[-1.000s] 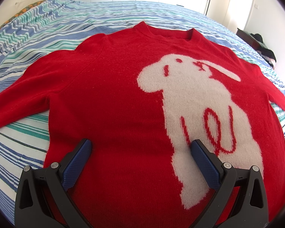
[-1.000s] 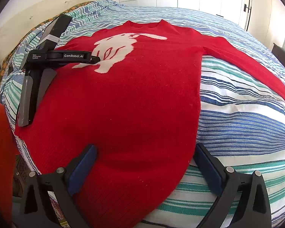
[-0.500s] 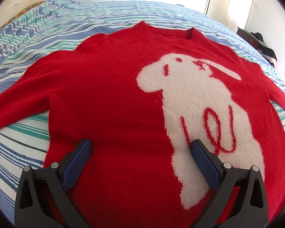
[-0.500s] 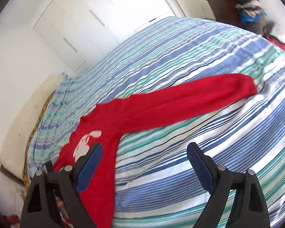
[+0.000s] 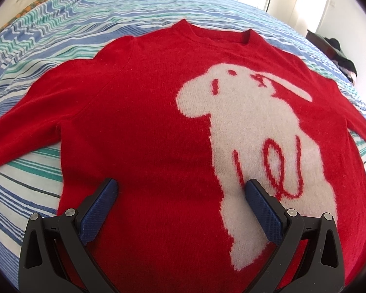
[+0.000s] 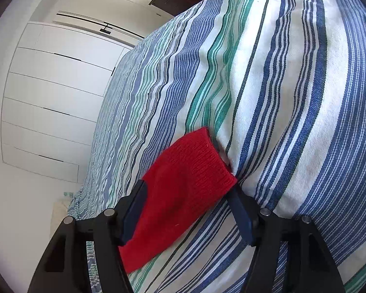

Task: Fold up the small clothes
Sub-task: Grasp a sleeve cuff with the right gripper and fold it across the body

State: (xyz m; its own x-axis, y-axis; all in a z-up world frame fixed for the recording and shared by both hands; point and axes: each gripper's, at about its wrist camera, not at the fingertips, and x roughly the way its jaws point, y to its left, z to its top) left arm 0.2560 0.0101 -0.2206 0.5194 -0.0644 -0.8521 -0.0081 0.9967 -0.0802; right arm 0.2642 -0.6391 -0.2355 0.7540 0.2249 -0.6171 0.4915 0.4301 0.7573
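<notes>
Sweater [image 5: 146, 127] lies flat, nothing folded yet. Our left gripper [image 5: 180, 193] hovers open above it; our right gripper [image 6: 188, 202] is closing around the cuff [image 6: 190, 168], lower centre.

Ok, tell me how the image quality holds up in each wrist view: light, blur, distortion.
Left wrist view: bright, even daylight, red sweater sharp, bedspread stripes bowed by the fisheye, corners vignetted black. Right wrist view: rolled sideways, wardrobe tilted and washed pale, sleeve cuff crisp, no motion blur visible.
</notes>
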